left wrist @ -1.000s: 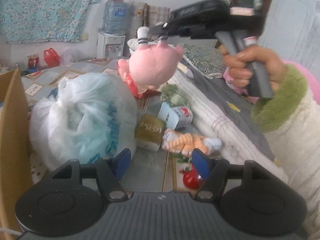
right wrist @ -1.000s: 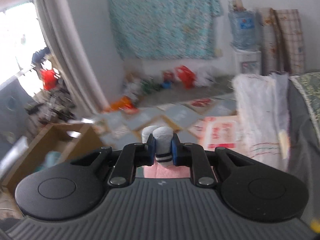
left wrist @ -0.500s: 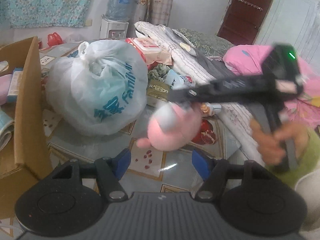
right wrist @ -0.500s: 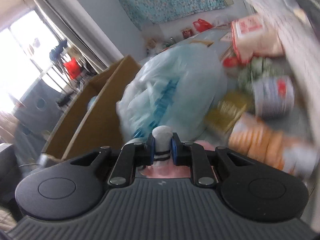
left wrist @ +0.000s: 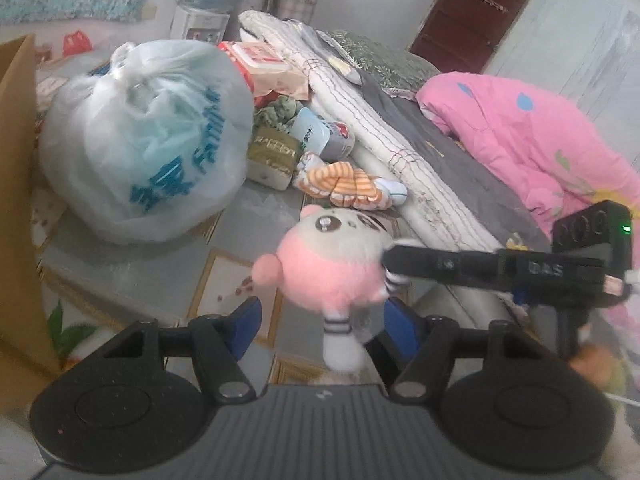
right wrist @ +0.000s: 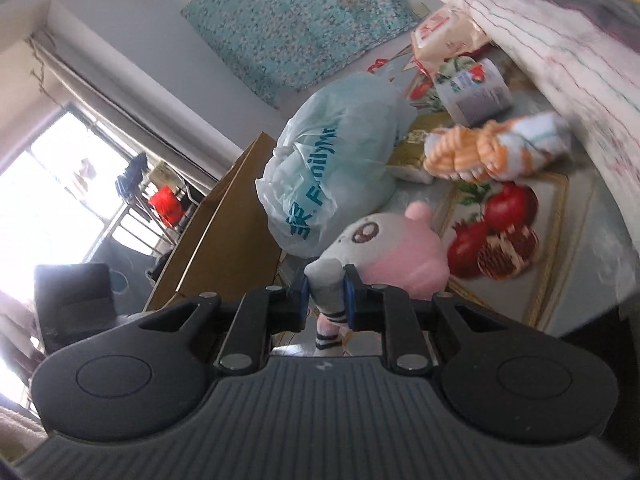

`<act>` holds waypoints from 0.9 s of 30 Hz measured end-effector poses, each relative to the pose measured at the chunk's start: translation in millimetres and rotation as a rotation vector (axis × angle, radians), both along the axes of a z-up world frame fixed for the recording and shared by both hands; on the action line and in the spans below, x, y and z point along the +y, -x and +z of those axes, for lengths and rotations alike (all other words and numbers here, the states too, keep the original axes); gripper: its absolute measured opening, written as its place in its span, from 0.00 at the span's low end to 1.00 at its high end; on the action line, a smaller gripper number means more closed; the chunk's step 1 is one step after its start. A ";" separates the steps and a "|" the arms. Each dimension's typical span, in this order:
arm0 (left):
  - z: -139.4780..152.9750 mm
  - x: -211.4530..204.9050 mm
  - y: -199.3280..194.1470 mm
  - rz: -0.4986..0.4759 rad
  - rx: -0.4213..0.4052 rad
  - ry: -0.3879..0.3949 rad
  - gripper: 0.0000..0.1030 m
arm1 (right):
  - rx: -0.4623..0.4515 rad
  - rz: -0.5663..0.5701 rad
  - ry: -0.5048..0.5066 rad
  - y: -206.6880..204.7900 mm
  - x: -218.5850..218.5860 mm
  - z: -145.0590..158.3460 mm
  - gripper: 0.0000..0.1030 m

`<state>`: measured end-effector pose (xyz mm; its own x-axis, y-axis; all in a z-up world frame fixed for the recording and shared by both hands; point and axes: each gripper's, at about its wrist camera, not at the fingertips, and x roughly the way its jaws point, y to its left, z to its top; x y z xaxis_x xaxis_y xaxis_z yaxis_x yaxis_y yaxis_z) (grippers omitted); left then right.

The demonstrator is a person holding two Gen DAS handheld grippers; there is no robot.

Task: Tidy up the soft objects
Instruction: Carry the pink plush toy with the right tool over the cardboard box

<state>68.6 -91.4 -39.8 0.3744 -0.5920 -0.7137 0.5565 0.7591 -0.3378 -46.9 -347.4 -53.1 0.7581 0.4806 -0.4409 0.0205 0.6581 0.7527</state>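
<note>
A pink and grey plush toy (left wrist: pixel 328 268) hangs just above the tiled floor. My right gripper (left wrist: pixel 387 265) comes in from the right, shut on one of its grey striped legs (right wrist: pixel 328 300). The right wrist view shows the toy (right wrist: pixel 404 256) beyond the fingers, with both blue pads pressed on that leg. My left gripper (left wrist: pixel 322 320) is open below the toy. The toy's other striped leg (left wrist: pixel 338 340) dangles between the left fingers, and the pads stand clear of it. An orange striped soft toy (left wrist: pixel 348 184) lies on the floor behind.
A tied white plastic bag (left wrist: pixel 148 140) sits on the left beside a cardboard box (left wrist: pixel 16 200). A green packet (left wrist: pixel 272 156) and a tin (left wrist: pixel 320 136) lie behind it. A bed with a white quilt (left wrist: pixel 384 140) and a pink quilt (left wrist: pixel 520 132) runs along the right.
The right gripper has brought the pink toy down from high in the room to just above the floor, close to the left fingers, rolling as it came. The left gripper has dipped a little.
</note>
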 end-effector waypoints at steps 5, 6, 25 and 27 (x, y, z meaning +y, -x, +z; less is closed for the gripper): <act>-17.3 -26.4 -14.1 -0.014 0.004 -0.067 0.67 | 0.012 -0.011 -0.102 1.6 -12.0 -8.2 0.26; -20.3 -28.9 -16.6 -0.018 0.017 -0.065 0.69 | 0.014 -0.015 -0.111 2.3 -13.9 -8.4 0.30; -36.8 -37.5 -41.0 -0.030 0.106 -0.049 0.69 | 0.108 -0.151 -0.035 -30.0 -30.3 -28.1 0.71; -36.4 -38.1 -42.7 -0.034 0.105 -0.047 0.69 | 0.102 -0.167 -0.046 -31.5 -35.3 -26.5 0.73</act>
<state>111.3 -129.5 -76.2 0.2762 -0.5683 -0.7751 0.5457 0.7566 -0.3603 -15.3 -382.7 -79.6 0.7814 0.3731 -0.5001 0.2045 0.6041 0.7702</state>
